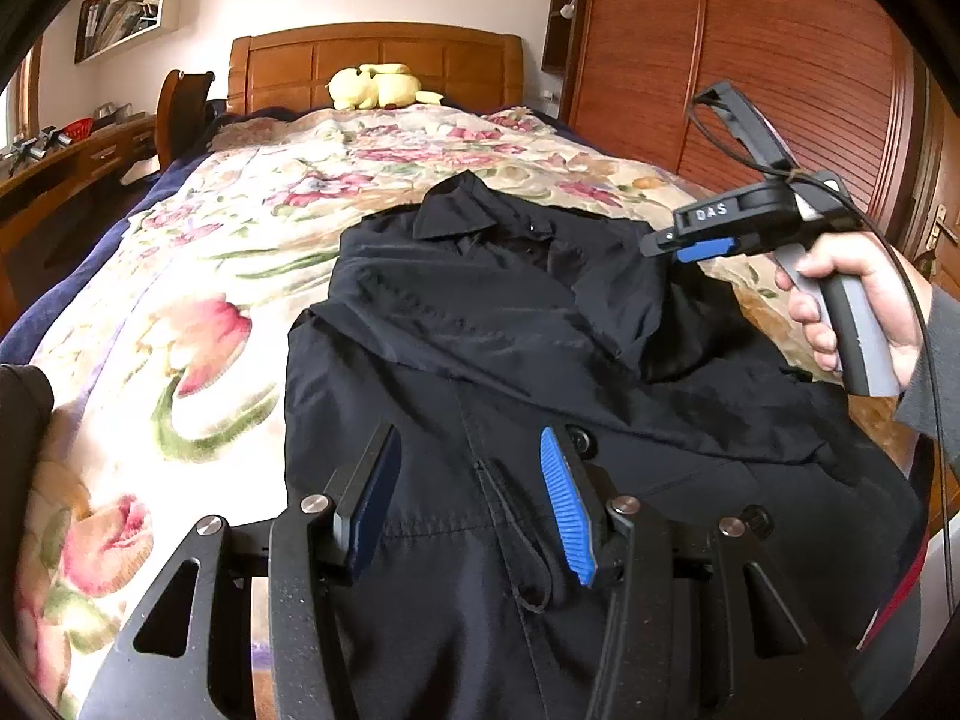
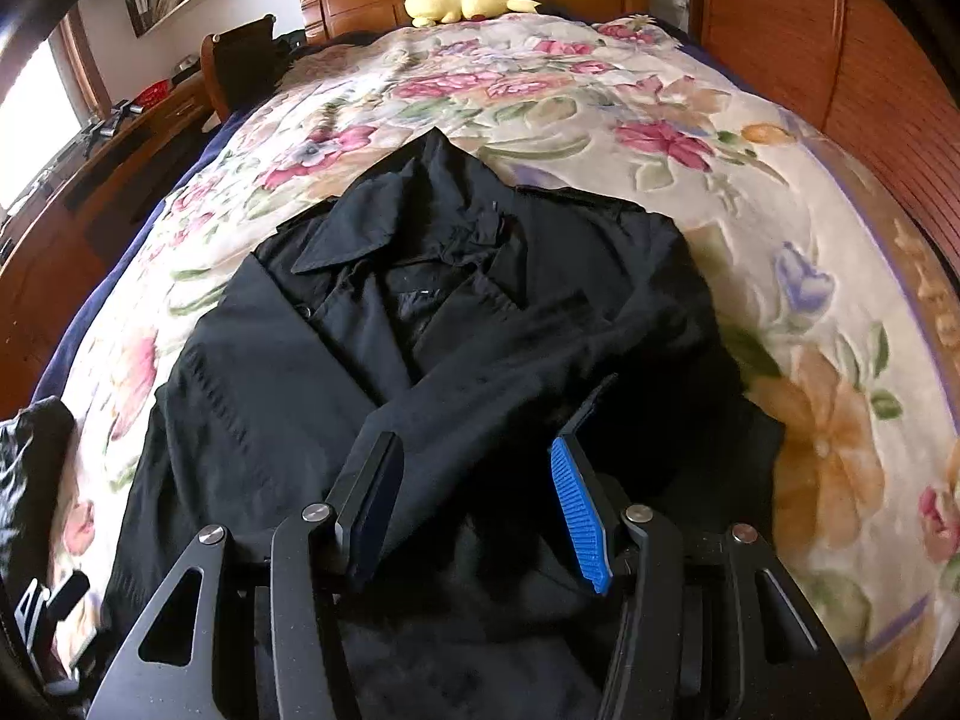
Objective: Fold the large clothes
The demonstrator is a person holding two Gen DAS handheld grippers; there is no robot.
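Left wrist view first: at the far left we see a wooden desk (image 1: 72, 162) along the wall and a chair (image 1: 183, 108) beside the wooden headboard (image 1: 372, 63), then the floral blanket (image 1: 198, 252) that covers the bed, with a yellow plush toy (image 1: 375, 86) lying against the headboard. Moving right, the black coat (image 1: 510, 330) lies spread on the blanket, collar toward the headboard, a sleeve folded across its chest and its buttoned front running down toward us. Our left gripper (image 1: 471, 462) hovers over the lower front of the coat with its jaws apart and nothing pinched between them; the fabric we see in the gap lies flat below. Further right, a hand (image 1: 852, 306) in a grey sleeve holds the right gripper (image 1: 690, 243) above the coat's shoulder on that side, in front of a slatted wooden wardrobe (image 1: 750, 72). In the right wrist view the same coat (image 2: 420, 330) fills the middle of the blanket (image 2: 810, 300), and our right gripper (image 2: 474, 456) stands over the folded sleeve with its jaws parted and nothing clamped between them. We cannot tell whether either fingertip touches the cloth.
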